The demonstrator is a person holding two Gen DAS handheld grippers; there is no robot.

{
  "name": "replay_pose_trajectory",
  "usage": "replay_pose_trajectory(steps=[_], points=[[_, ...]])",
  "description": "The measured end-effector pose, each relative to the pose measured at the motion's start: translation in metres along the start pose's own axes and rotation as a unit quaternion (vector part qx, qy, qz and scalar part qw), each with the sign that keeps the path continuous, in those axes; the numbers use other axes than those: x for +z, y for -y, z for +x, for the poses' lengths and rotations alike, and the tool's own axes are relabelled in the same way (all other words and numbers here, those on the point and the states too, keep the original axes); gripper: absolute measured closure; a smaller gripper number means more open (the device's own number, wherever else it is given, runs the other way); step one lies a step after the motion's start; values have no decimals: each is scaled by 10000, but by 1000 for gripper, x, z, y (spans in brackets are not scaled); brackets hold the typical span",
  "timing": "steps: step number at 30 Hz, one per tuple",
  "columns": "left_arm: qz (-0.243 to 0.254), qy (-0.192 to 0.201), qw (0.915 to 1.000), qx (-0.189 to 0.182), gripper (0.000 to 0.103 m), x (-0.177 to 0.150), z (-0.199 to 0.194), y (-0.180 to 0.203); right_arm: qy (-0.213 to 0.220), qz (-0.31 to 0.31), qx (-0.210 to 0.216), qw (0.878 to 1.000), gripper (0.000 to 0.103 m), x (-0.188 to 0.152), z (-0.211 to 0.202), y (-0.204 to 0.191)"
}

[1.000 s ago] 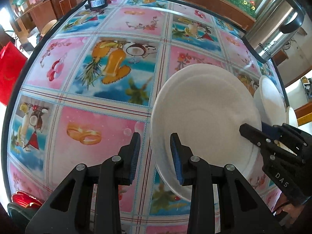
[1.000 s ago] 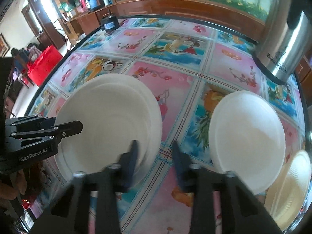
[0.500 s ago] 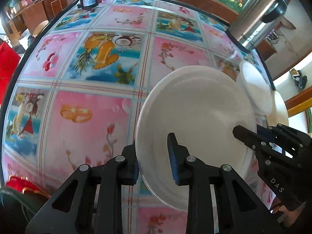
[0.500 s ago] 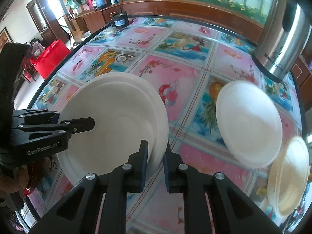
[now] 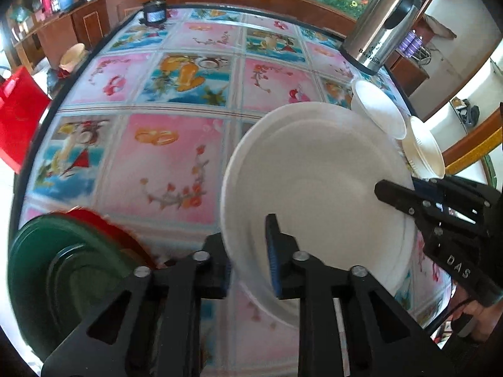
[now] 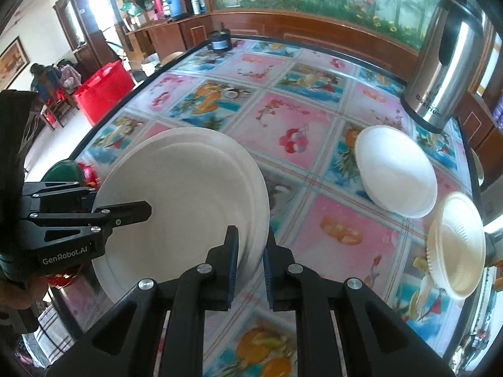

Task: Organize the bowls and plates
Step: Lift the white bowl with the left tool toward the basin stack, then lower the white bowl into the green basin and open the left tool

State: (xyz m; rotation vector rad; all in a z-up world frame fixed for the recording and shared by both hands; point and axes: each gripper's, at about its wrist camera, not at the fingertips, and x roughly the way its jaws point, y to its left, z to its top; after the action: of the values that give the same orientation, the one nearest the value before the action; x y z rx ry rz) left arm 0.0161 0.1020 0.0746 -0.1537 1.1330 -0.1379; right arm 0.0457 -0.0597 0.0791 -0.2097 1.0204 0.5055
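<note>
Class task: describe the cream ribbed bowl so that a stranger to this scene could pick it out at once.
Find the tall steel flask at the far right of the table. Nearer than it lies a smooth white upturned bowl; nearer still, at the table's right edge, is the cream bowl. Unlike its neighbour, it is open side up, yellowish, with ribbed walls.

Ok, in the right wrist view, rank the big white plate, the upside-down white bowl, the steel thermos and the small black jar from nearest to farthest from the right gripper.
1. Big white plate: its rim sits between the right gripper fingers.
2. Upside-down white bowl: ahead, to the right.
3. Steel thermos: far right, beyond the bowl.
4. Small black jar: far table edge, left of centre.
</note>
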Motion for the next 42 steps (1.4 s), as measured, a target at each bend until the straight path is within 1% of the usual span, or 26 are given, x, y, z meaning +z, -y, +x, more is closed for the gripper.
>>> replay_pose_trajectory(steps=[4, 10, 15, 22, 27, 33, 42], points=[[-16, 156, 9999, 12, 88, -13, -22, -14, 70, -108, 84, 9999, 89, -1, -10, -19], [-143, 414, 9990, 96, 87, -33, -58, -40, 185, -427, 123, 9988, 86, 2, -21, -59], [-327, 548, 9978, 202, 87, -50, -81, -68, 196, -725, 212, 9969, 86, 5, -21, -94], [-598, 641, 9957, 314, 87, -71, -101, -103, 145, -1047, 375, 9937, 86, 10, -12, -135], [-808, 593, 9942, 393, 87, -84, -100, -125, 79, -1253, 467, 9910, 86, 10, -3, -160], [-1053, 484, 9926, 356, 87, -96, -90, -145, -93, -1366, 566, 9890, 85, 8, 14, -176], [-1113, 494, 9913, 508, 87, -100, -78, -158, -255, -1429, 568, 9878, 85, 8, 32, -188]])
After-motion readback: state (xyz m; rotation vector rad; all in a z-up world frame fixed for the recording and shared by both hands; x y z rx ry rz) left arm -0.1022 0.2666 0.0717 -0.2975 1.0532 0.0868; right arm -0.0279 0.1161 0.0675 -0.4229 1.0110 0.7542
